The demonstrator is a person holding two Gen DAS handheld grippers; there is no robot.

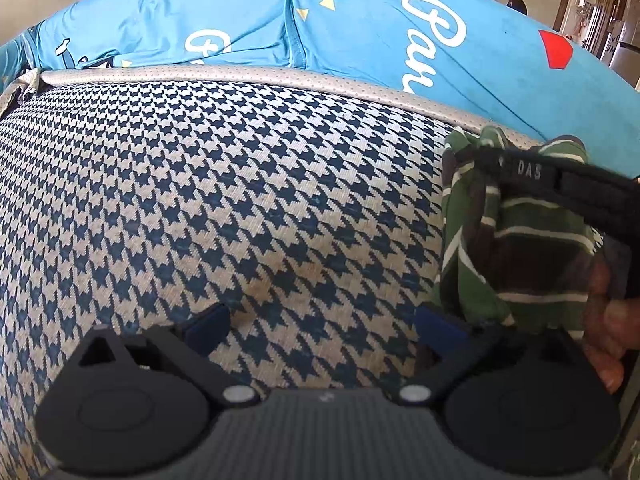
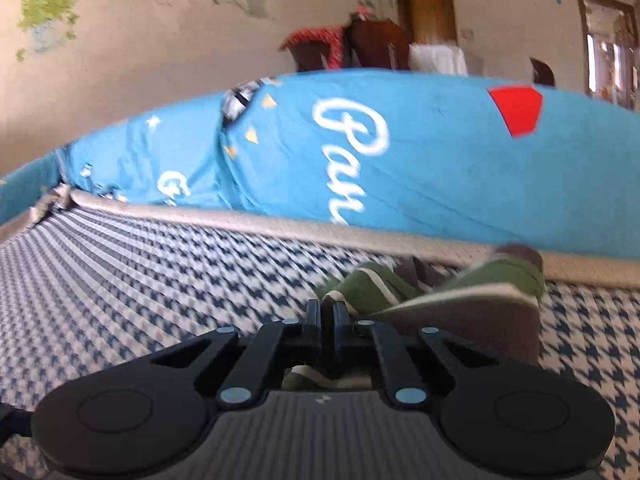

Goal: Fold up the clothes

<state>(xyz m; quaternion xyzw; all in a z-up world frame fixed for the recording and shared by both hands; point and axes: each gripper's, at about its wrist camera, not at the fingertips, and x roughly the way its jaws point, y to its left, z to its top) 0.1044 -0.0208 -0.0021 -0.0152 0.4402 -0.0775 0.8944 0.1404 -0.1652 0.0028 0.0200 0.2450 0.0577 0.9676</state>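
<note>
Right claw clenched on green striped garment, left claw released over houndstooth blanket.

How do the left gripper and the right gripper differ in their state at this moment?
The left gripper stands open with nothing between its blue fingers; the right gripper is shut on the green striped garment. The left hangs over bare houndstooth cover, beside the garment; the right touches it. Both have black bodies.
</note>
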